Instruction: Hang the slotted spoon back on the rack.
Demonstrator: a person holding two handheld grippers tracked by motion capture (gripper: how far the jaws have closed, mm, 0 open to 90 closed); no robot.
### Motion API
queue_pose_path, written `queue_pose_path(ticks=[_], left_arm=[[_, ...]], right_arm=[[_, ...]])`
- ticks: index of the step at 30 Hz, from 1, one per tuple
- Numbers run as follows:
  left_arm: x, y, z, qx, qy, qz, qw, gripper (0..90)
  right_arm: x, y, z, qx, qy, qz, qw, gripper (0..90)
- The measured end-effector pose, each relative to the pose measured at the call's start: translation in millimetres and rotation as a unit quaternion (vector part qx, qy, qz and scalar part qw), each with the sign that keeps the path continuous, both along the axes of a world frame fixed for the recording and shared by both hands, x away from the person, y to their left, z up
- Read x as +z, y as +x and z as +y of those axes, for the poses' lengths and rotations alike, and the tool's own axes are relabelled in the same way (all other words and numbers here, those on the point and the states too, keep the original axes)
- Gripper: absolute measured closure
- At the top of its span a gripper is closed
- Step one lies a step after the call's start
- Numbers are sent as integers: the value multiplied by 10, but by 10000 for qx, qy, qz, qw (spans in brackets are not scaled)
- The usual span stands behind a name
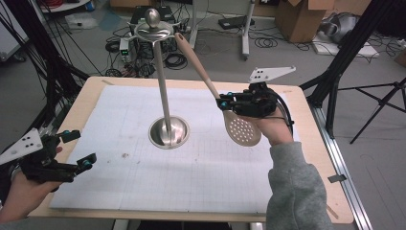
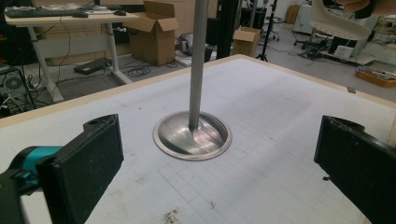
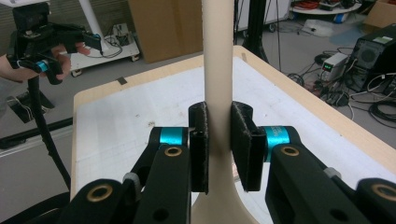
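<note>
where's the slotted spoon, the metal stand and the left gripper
slotted spoon (image 1: 243,129), high view, on its perforated bowl
metal stand (image 1: 168,132), high view, on its round base
left gripper (image 1: 82,149), high view, midway between its open fingertips

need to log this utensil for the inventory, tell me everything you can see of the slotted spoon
The slotted spoon is beige and looks like matte plastic, one piece: a long slim handle widening into an oval bowl pierced with many small round holes. It is held off the table, tilted, bowl low and near the person, handle rising toward the top of the metal stand. The right gripper is shut on the handle just above the bowl, pads pressing both sides. Whether the handle's far end touches the stand's top cannot be told.
</note>
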State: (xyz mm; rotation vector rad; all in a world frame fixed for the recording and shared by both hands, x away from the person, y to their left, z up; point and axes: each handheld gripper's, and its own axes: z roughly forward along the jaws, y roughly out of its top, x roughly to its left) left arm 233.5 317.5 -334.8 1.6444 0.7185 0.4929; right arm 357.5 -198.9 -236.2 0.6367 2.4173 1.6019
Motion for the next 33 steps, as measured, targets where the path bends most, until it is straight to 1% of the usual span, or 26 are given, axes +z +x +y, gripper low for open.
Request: queue_pose_path(ticks=[9,19,22,26,33], left_arm=[[-1,-5,-9,13,-14,4,10000,17],[-3,-11,-7,4,6,12,10000,17],[-3,-15,-6,3,11,14,10000,17],[-2,-21,-4,8,3,3,10000,17],[-10,-30,6,16,18,13,10000,17]], right_arm=[[-30,21,89,-3,-67,26,10000,783],[-70,45,207,-31,-225,11,9997,784],[-96,58,237,-33,-209,12,9998,784],[-139,76,276,-34,-176,71,9998,784],[-179,114,350,-15,-204,62,9998,784]])
